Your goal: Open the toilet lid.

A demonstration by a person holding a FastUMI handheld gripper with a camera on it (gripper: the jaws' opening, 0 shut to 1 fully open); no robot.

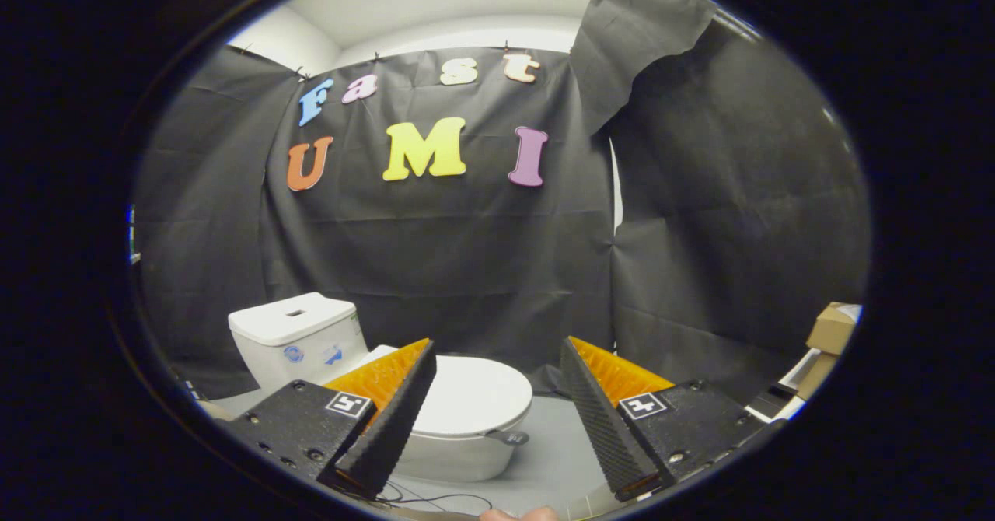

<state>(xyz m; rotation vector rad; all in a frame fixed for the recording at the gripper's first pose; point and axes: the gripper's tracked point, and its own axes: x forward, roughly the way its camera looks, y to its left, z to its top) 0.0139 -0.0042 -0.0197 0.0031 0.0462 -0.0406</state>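
A white toilet stands on the grey floor ahead of me, a little left of centre. Its tank (295, 338) rises at the back left. The white lid (476, 404) lies flat and closed over the bowl (459, 459), partly hidden behind my left finger. A small grey tab (513, 437) sticks out at the lid's front right edge. My gripper (497, 350) is open, its two fingers spread wide. Nothing is between them, and the lid lies beyond the fingertips at a distance.
Black cloth walls close the booth behind and to the right of the toilet. Cardboard boxes (830, 328) and flat white pieces (793, 396) are stacked at the far right. Grey floor (556, 443) stretches between the toilet and the boxes. A thin cable (443, 499) lies on the floor near me.
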